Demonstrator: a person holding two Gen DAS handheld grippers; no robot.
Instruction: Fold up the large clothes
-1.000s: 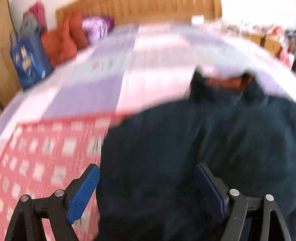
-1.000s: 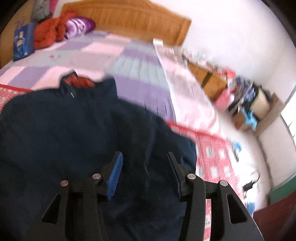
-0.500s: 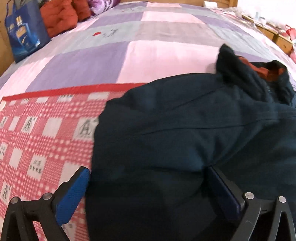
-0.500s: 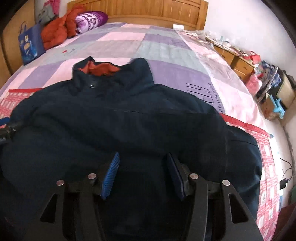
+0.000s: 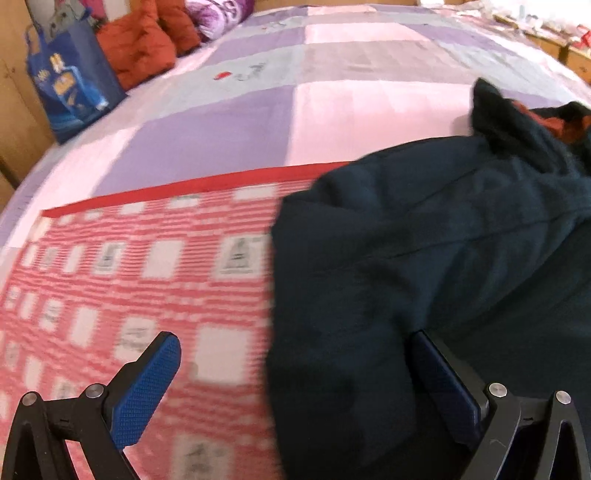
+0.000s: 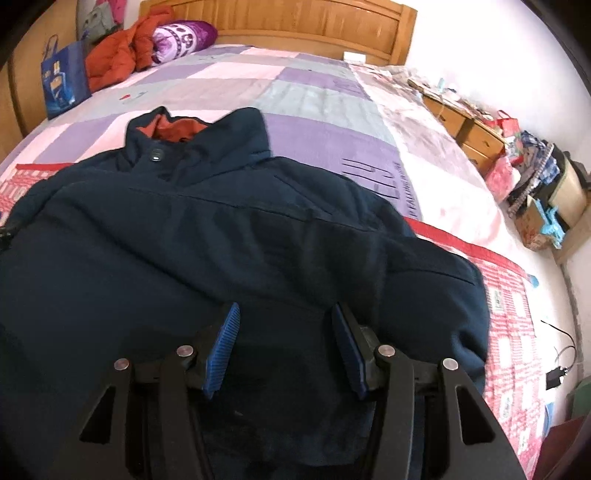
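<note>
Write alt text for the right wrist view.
A dark navy jacket lies spread on a patchwork bed, collar toward the wooden headboard. The right claw hovers open over its lower half.

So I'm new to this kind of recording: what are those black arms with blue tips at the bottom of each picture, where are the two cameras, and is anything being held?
They are hand-held two-finger grippers, one in each of a person's hands; each carries a camera looking out along its fingers. One picture comes from the left gripper, the other from the right gripper. A dark navy padded jacket with an orange-lined collar lies spread on a red-and-white checked blanket over a purple and pink patchwork bedspread. The left jaws have just been opening and straddle the jacket's edge. The right jaws stand apart over the jacket. Nothing is gripped.
</note>
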